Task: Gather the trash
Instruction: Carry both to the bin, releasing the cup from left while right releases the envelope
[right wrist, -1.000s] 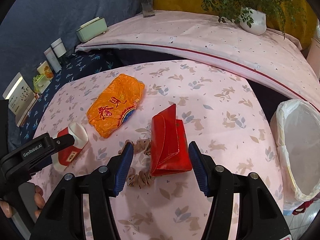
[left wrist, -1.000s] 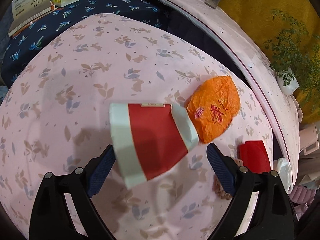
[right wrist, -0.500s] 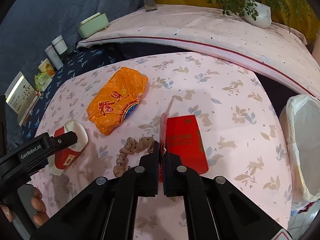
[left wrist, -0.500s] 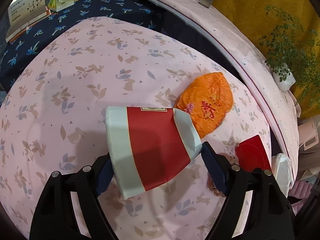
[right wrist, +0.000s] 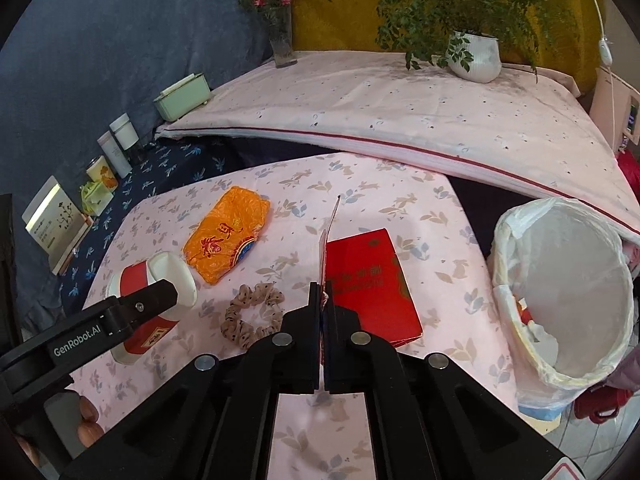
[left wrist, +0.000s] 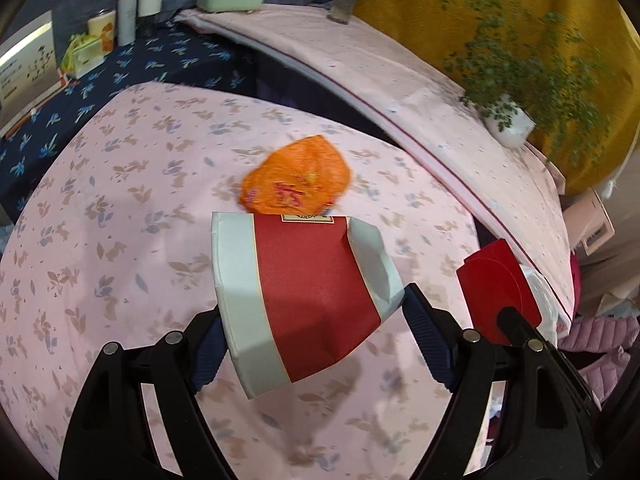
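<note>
Starting at the left, the left gripper (left wrist: pixel 312 340) has its jaws clamped on the sides of a crushed red-and-white paper cup (left wrist: pixel 304 292), held clear of the pink floral tablecloth (left wrist: pixel 120 240); its jaws have been narrowing onto the cup in this last second, and the pads press its flanks now; in the right wrist view the same cup (right wrist: pixel 150 280) shows behind that gripper's black finger, with a person's fingers below it at the left edge; next along, an orange foil wrapper (right wrist: pixel 226 240) lies flat on the cloth, untouched, just beside the cup; nearer the middle a beige dotted scrunchie (right wrist: pixel 252 314) rests on the cloth, and I judge it may not be rubbish at all; then the right gripper (right wrist: pixel 323 308), jaws pinched tight on the thin flap of a red envelope (right wrist: pixel 372 284), whose body hangs from that flap above the cloth; at the far right a bin lined with a white bag (right wrist: pixel 560 280) stands open beside the table, a few scraps already at its bottom; as I judge it, the task is partway: two pieces are in hand but not yet dropped in the bin, and the orange wrapper is left to collect
</note>
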